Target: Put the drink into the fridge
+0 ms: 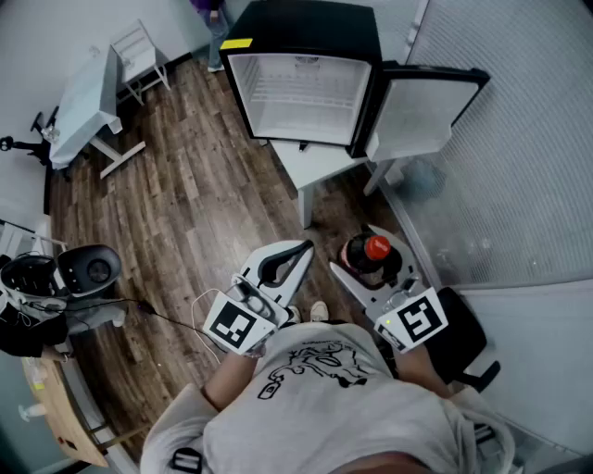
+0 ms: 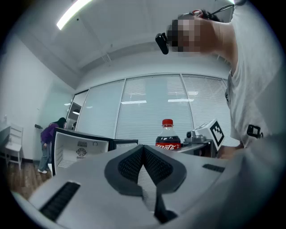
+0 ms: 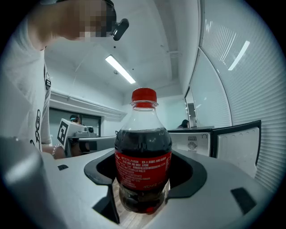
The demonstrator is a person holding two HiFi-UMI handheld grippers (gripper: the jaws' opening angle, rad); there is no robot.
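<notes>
The cola bottle [image 3: 143,152] stands upright in the right claw [image 1: 373,264], whose jaws pinch its body, well short of the fridge [image 1: 306,28]. The fridge sits ahead on a white bench [image 1: 315,165] with its door [image 1: 422,116] swung open. The left claw [image 1: 295,262] is pressed together, empty. Pickup looks done; carrying and placing inside remain.

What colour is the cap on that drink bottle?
The cap on the bottle is red, shown best in the right gripper view.
</notes>
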